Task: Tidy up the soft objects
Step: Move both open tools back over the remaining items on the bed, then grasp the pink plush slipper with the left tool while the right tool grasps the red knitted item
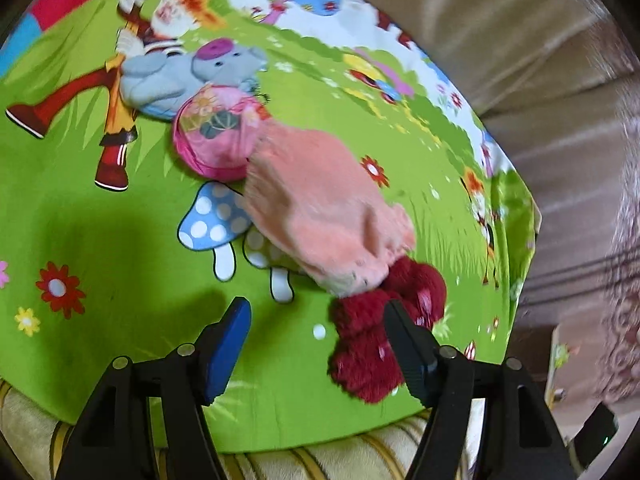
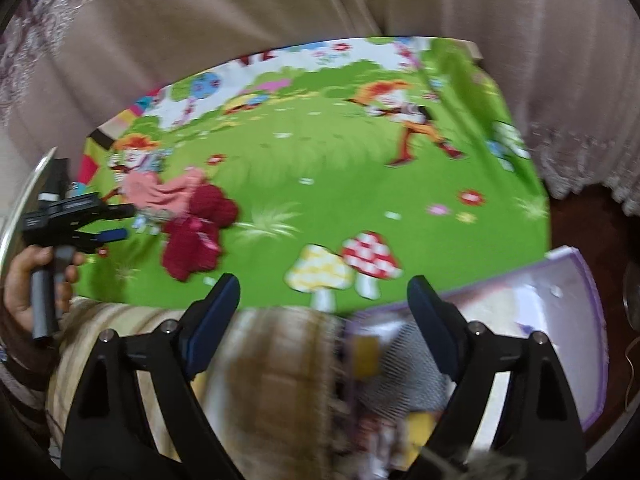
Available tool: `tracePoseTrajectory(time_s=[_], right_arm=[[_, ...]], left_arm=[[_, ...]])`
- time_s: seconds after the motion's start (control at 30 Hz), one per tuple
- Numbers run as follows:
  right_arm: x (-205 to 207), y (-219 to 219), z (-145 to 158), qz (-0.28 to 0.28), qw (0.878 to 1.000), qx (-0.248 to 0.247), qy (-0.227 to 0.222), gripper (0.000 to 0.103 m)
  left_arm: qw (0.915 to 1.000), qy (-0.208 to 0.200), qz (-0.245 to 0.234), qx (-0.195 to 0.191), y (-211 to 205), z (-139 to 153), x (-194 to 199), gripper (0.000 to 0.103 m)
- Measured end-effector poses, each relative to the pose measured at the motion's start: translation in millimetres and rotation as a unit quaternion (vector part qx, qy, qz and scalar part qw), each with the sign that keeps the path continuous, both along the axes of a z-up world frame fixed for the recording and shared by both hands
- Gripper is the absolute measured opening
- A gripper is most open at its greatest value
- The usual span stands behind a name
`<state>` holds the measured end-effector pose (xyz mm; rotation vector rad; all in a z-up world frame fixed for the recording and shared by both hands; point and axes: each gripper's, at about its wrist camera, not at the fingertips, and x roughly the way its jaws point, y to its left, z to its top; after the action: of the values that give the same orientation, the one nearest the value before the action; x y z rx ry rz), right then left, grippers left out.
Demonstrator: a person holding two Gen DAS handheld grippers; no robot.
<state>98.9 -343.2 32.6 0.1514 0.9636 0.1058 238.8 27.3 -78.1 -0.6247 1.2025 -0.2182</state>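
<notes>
Gaping empty, left gripper [image 1: 316, 334] above dark red plush [image 1: 384, 332], right gripper [image 2: 324, 300] spread wide, holding nothing

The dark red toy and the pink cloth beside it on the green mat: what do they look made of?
The dark red toy looks like long-pile plush, probably synthetic: its outline is shaggy and matte. The pink cloth looks like soft fleece or velour, with a fine fuzzy nap and gathered edges; blur leaves the weave unclear. The green mat looks like smooth printed fabric or foam.

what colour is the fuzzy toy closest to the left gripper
Dark red, a deep maroon plush. It shows best in the left wrist view.
</notes>
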Motion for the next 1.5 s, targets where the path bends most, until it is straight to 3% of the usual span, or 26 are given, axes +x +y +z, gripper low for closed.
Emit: tracePoseTrajectory(time_s=[0.17,0.4,0.63,0.67,0.73,0.8,0.9,1.0,1.33,1.4,1.5], right_arm=[[31.6,51.6,-10.4,0.047,0.998,0.035,0.019,0.09],[76.0,109.7,-30.8,0.088,0.993,0.053,0.057,0.09],[108.5,135.6,-58.6,0.079,0.989,0.076,0.1,0.09],[110.6,138.9,-60.7,0.08,0.988,0.076,0.104,0.09],[118.1,148.9,-67.3,0.085,0.988,0.072,0.11,0.09],[127.4,157.1,-76.5,0.084,0.988,0.058,0.116,0.09],[138.2,161.6,-88.9,0.076,0.988,0.046,0.126,0.09],[142.5,162.2,-94.3,0.068,0.989,0.037,0.125,0.09],[152.8,162.8,-104.1,0.058,0.99,0.017,0.124,0.089],[153.8,162.4,-106.6,0.058,0.99,0.012,0.125,0.074],[155.1,158.4,-106.1,0.056,0.991,0.012,0.12,0.063]], left_arm=[[0.9991,0.011,0.02,-0.037,0.9,-10.8,18.0,0.07],[0.999,0.006,0.028,-0.034,-5.0,-15.8,34.6,0.07],[0.9984,-0.01,0.028,-0.049,-9.7,-16.3,44.0,0.07],[0.9987,-0.013,0.024,-0.044,-11.9,-16.1,45.2,0.069],[0.9991,-0.023,0.016,-0.033,-15.3,-15.5,45.9,0.058],[0.9995,-0.031,0.0,-0.011,-20.3,-14.7,47.4,0.038],[0.9985,-0.05,-0.016,0.014,-25.0,-9.5,46.0,0.021],[0.9958,-0.075,-0.03,0.043,-30.4,-0.4,42.2,0.016],[0.9795,-0.149,-0.039,0.13,-41.8,37.1,22.8,0.014],[0.9771,-0.156,-0.037,0.14,-41.9,40.8,20.3,0.014],[0.9756,-0.16,-0.038,0.145,-43.6,44.1,18.3,0.014]])
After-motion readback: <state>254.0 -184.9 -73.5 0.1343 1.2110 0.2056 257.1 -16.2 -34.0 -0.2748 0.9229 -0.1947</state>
